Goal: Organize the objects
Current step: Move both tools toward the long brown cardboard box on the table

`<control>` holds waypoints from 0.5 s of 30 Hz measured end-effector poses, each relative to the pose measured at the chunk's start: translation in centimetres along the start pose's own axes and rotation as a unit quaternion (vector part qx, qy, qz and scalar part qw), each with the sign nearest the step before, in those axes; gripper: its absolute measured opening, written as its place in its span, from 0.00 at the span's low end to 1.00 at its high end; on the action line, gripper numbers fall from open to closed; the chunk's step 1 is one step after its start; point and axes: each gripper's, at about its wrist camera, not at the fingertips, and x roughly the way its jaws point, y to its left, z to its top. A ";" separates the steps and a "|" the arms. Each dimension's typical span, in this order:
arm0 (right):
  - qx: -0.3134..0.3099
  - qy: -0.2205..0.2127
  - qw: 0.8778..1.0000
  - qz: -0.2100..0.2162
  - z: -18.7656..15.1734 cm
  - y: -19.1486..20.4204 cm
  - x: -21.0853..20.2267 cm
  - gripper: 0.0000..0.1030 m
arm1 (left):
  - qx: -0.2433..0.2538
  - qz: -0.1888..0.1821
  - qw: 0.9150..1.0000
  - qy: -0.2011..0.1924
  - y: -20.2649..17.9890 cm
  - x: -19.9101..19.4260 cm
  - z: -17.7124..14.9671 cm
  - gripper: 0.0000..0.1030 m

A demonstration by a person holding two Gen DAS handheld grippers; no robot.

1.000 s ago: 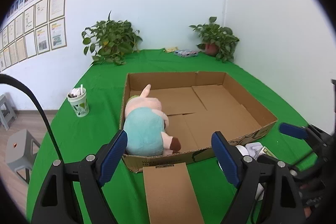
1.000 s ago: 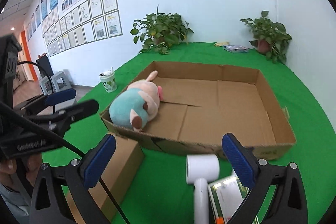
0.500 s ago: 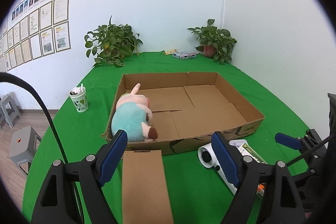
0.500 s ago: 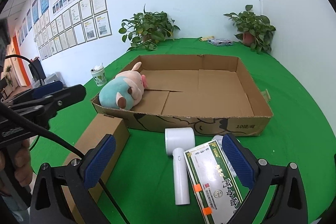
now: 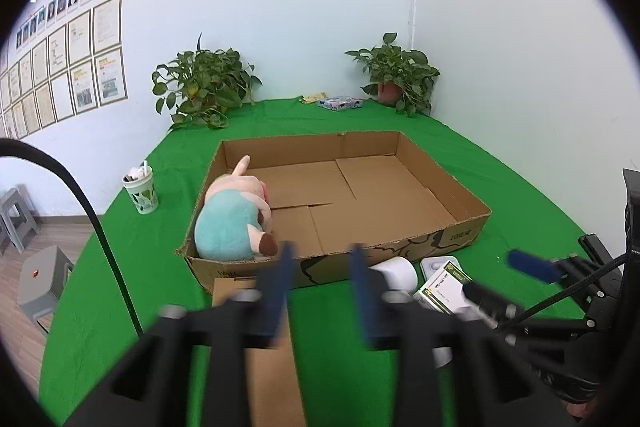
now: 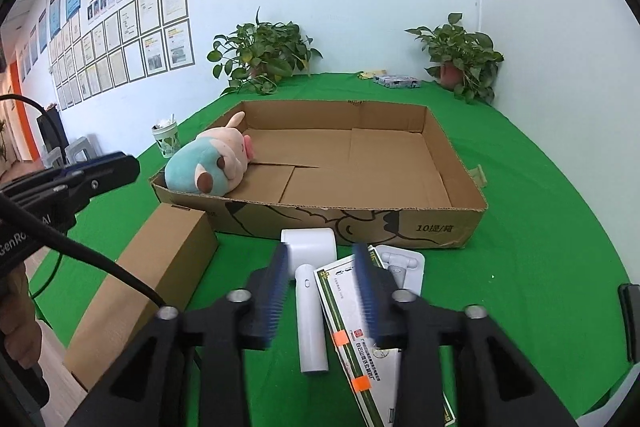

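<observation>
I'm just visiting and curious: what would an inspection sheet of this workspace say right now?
Surface: green cloth, flat.
Job's things: plush pig lying in the cardboard tray's left corner; brown box, white handheld device and green-edged carton outside, in front of it.
Clutter: paper cup, small packet at the back.
Grippers: left gripper and right gripper empty, jaws just been closing.
Cables: black cable at left.
Surroundings: two potted plants, framed papers on the wall, stools.
</observation>
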 end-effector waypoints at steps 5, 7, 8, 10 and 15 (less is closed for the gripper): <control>0.003 -0.013 1.000 -0.010 -0.1 -0.3 -0.3 0.99 | -0.007 -0.010 1.000 -0.006 0.2 -0.3 -0.4 0.88; 0.004 -0.010 1.000 -0.009 -0.2 -0.3 -0.1 0.99 | -0.006 -0.001 1.000 -0.009 0.3 -0.3 -0.5 0.88; 0.005 -0.008 1.000 -0.005 -0.2 -0.4 0.0 0.99 | -0.008 -0.001 1.000 -0.009 0.4 -0.3 -0.5 0.88; 0.005 -0.008 1.000 -0.003 -0.3 -0.3 0.1 0.99 | -0.012 -0.004 1.000 -0.010 0.6 -0.5 -0.6 0.88; 0.002 -0.004 1.000 0.004 -0.5 0.3 0.5 0.99 | -0.017 0.006 1.000 0.003 1.4 -0.3 -0.9 0.88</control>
